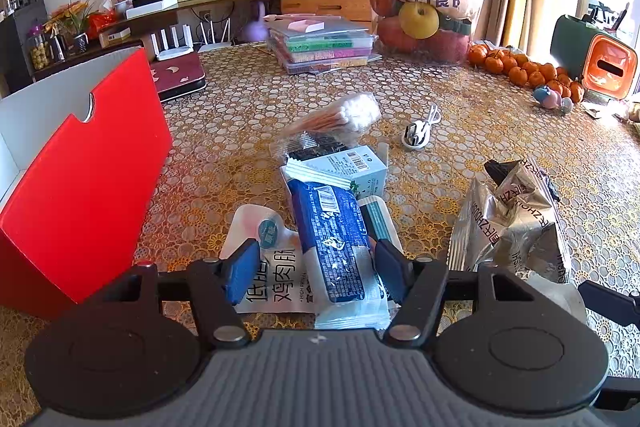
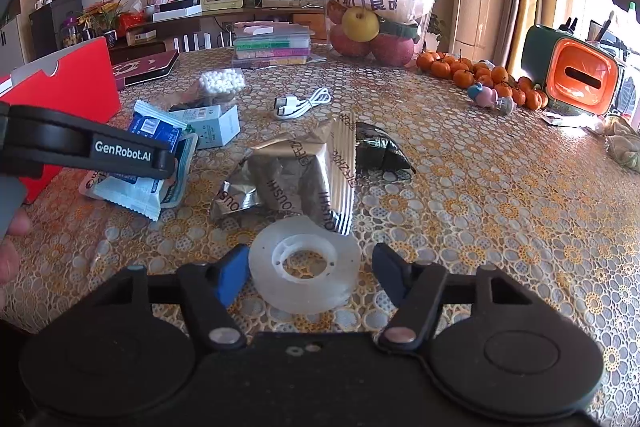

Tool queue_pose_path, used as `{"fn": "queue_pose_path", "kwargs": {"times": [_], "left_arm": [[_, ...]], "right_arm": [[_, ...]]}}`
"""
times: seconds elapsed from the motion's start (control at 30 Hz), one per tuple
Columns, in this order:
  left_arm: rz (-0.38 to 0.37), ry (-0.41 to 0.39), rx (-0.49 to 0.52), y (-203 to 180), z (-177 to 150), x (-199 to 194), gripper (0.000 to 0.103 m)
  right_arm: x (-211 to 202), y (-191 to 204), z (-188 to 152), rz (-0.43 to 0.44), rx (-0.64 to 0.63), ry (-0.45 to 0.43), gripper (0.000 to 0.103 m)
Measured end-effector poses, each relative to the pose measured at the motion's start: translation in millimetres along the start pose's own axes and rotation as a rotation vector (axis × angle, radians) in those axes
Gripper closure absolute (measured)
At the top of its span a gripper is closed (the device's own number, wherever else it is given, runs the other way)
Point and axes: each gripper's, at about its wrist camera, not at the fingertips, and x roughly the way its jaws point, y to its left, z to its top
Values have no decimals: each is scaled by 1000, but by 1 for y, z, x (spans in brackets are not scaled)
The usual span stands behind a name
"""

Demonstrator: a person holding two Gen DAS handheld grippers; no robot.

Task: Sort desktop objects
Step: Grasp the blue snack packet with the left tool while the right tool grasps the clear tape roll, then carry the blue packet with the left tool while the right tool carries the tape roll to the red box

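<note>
My left gripper (image 1: pixel 318 275) is open and low over a pile of packets, its blue pads either side of a blue snack packet (image 1: pixel 332 247) with a gap on the left. That packet lies on a white chicken-breast pouch (image 1: pixel 260 239). A teal carton (image 1: pixel 352 167) and a bag of cotton swabs (image 1: pixel 344 115) lie just beyond. My right gripper (image 2: pixel 310 277) is open around a clear tape roll (image 2: pixel 304 267) lying flat on the table; the left pad is close to or touching it, the right pad is apart. Crumpled silver foil packets (image 2: pixel 304 167) sit behind the roll.
A red open box (image 1: pixel 80 179) stands at the left. A white USB cable (image 2: pixel 304 105), a dark green packet (image 2: pixel 380 151), stacked plastic cases (image 2: pixel 272 45), a fruit bag (image 2: pixel 372 23), tangerines (image 2: pixel 480 75) and an orange tissue holder (image 2: pixel 580 75) lie farther back. A hand (image 2: pixel 12 239) shows at the left.
</note>
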Motion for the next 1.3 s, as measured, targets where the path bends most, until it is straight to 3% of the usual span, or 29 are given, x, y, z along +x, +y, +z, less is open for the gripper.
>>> {"fn": "queue_pose_path", "kwargs": {"times": [0.1, 0.7, 1.3], "left_arm": [[-40, -6, -14, 2, 1, -2, 66], [-75, -11, -65, 18, 0, -18, 67], [-142, -28, -49, 47, 5, -74, 67]], "right_arm": [[-1, 2, 1, 2, -4, 3, 44], [-22, 6, 3, -27, -9, -6, 44], [-70, 30, 31, 8, -44, -68, 44]]}}
